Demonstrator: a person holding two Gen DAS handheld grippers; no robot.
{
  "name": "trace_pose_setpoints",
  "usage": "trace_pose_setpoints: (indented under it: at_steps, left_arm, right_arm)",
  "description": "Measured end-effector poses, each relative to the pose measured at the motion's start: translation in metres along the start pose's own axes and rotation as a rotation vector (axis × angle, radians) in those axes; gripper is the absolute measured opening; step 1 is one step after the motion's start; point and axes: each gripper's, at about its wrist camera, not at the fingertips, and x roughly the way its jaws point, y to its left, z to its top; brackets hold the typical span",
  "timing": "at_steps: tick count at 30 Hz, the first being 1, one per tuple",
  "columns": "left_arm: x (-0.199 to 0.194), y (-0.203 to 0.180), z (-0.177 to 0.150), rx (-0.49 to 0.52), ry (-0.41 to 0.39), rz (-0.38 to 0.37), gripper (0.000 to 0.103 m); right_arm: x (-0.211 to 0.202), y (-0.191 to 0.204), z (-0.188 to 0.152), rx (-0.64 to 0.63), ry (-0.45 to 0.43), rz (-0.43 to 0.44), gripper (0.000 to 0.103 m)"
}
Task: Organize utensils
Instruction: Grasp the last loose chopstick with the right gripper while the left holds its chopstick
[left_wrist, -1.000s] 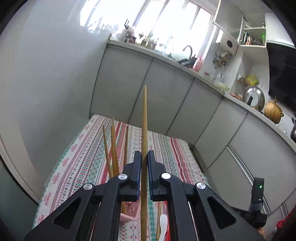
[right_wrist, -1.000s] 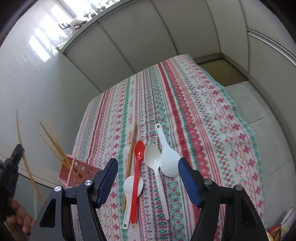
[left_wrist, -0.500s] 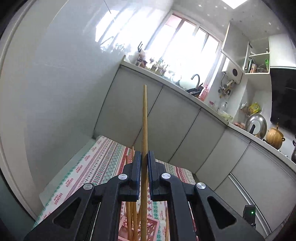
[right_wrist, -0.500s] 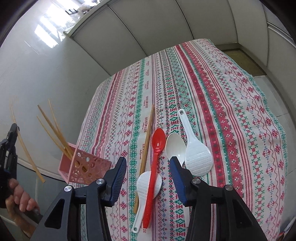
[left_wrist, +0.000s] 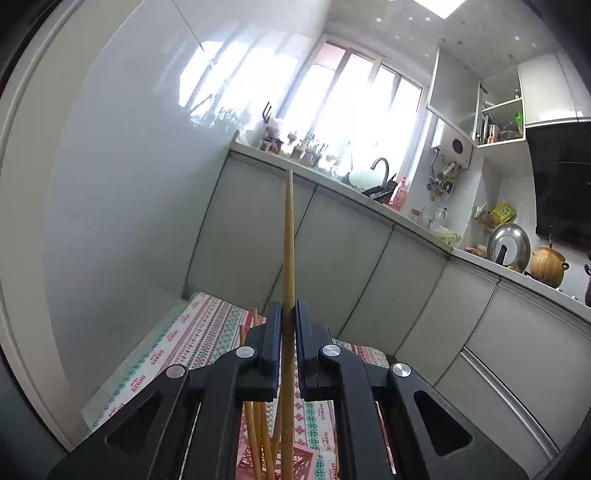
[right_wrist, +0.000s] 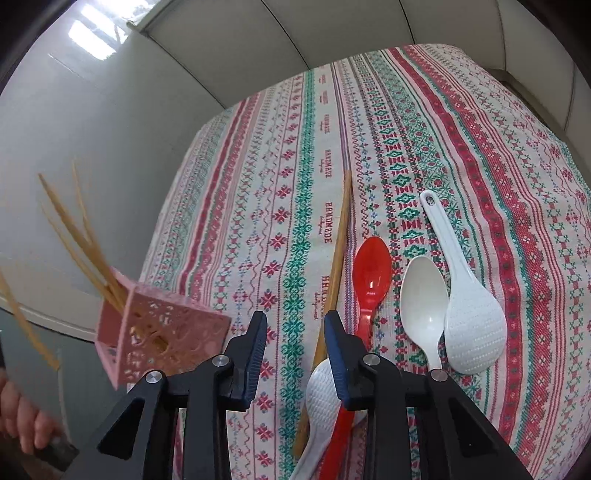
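My left gripper (left_wrist: 289, 308) is shut on a wooden chopstick (left_wrist: 288, 236) held upright over the pink perforated holder (left_wrist: 291, 463), which has several chopsticks (left_wrist: 255, 424) in it. In the right wrist view the pink holder (right_wrist: 159, 332) stands at the left table edge with chopsticks (right_wrist: 74, 229) leaning out, and the held chopstick (right_wrist: 26, 325) hangs left of it. My right gripper (right_wrist: 295, 317) is partly open and empty, low over the cloth. One chopstick (right_wrist: 336, 258), a red spoon (right_wrist: 371, 277), a white spoon (right_wrist: 423, 295) and two white rice paddles (right_wrist: 469, 302) (right_wrist: 321, 395) lie beside it.
A striped patterned tablecloth (right_wrist: 461, 129) covers the table. A white wall (right_wrist: 74, 129) runs along the left edge and grey cabinets (left_wrist: 351, 251) stand beyond the far end. A hand (right_wrist: 22, 417) shows at the lower left.
My left gripper has tilted up and come over the pink holder with its chopstick. My right gripper has narrowed its jaws and dropped closer to the lying chopstick and spoons.
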Motion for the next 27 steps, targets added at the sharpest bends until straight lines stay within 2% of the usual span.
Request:
trace_pose_setpoints:
  at_steps: [3, 5, 7, 8, 11, 14, 16, 20, 27]
  left_arm:
    - [-0.003, 0.004, 0.001, -0.004, 0.002, 0.003, 0.007]
    - [-0.004, 0.007, 0.002, -0.013, 0.005, 0.003, 0.007]
    - [-0.003, 0.008, 0.002, -0.015, 0.009, 0.001, 0.007]
    - [-0.002, 0.008, 0.002, -0.010, 0.011, 0.002, 0.007]
    - [-0.002, 0.008, 0.001, -0.005, 0.015, 0.002, 0.007]
    - [-0.004, 0.010, 0.002, -0.013, 0.015, 0.001, 0.007]
    - [-0.003, 0.011, 0.004, -0.018, 0.011, 0.000, 0.007]
    - [-0.001, 0.013, 0.002, -0.033, 0.012, -0.005, 0.007]
    - [0.012, 0.023, -0.005, -0.065, 0.020, -0.006, 0.007]
  right_arm:
    - [0.020, 0.003, 0.010, -0.020, 0.024, -0.086, 0.030]
    - [0.032, 0.005, 0.011, -0.035, 0.036, -0.137, 0.025]
    - [0.036, 0.012, 0.013, -0.068, 0.008, -0.209, 0.011]
    - [0.038, 0.012, 0.013, -0.072, 0.003, -0.234, 0.009]
    - [0.041, 0.013, 0.012, -0.073, -0.008, -0.233, 0.008]
    - [0.029, 0.011, 0.011, -0.052, -0.053, -0.191, 0.007]
    - [0.010, 0.014, 0.014, -0.051, -0.132, -0.143, 0.007]
    - [-0.036, 0.021, 0.015, -0.039, -0.317, 0.009, 0.007]
    - [-0.097, 0.029, 0.009, -0.026, -0.593, 0.184, 0.007]
